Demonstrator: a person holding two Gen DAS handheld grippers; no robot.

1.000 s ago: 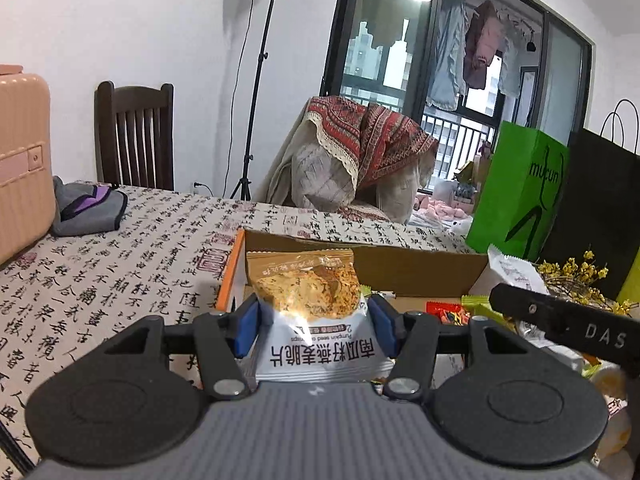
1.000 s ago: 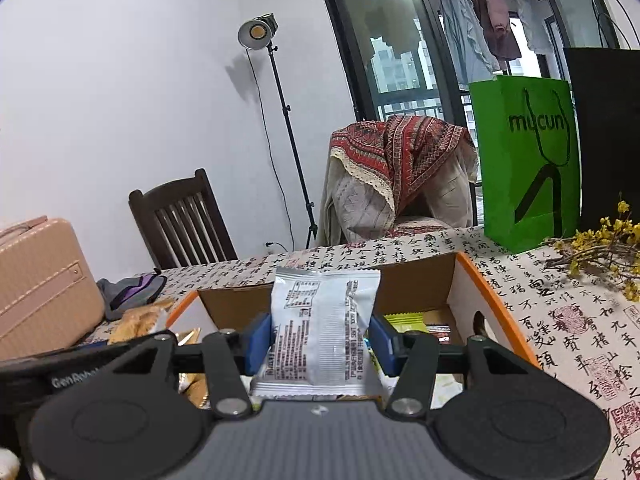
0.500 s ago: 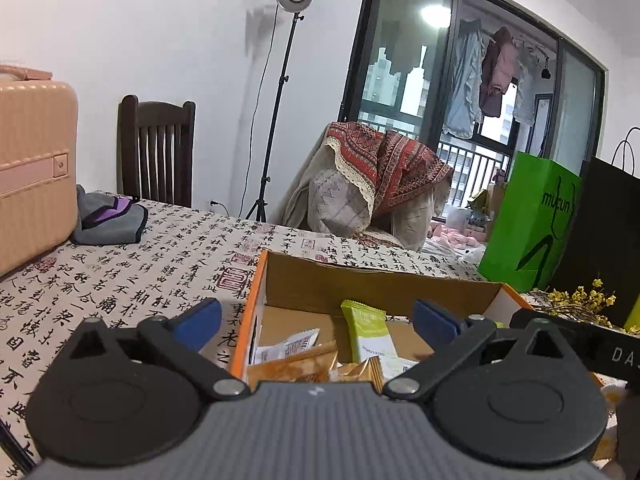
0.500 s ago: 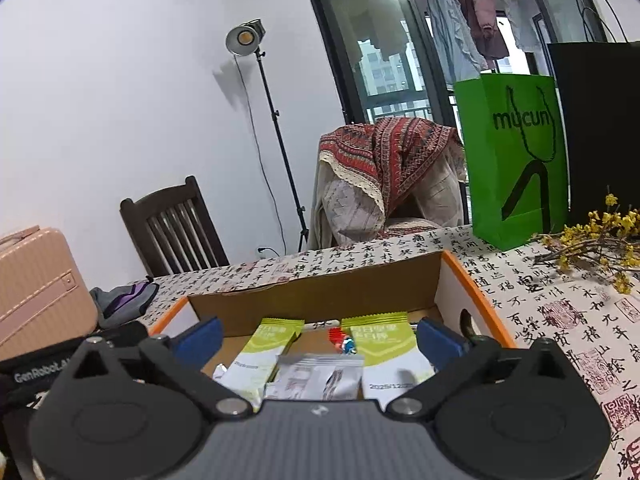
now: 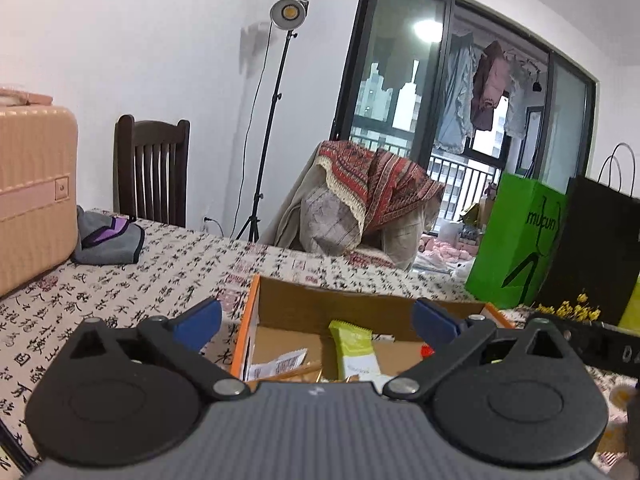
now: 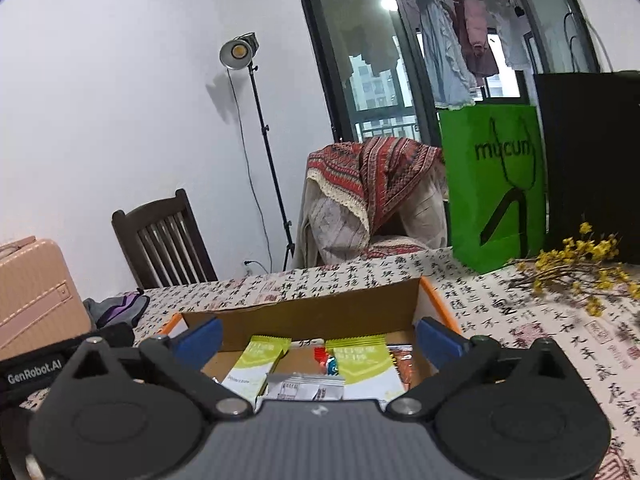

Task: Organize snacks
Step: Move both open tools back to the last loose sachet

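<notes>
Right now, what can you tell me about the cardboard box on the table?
The cardboard box is open-topped, plain brown inside with orange edges and outer faces. It sits flat on the calligraphy-print tablecloth. Inside lie two green-and-white snack packets, a silver-grey packet, and a small red item. Nothing grips it; both grippers' jaws stand open near it.
</notes>
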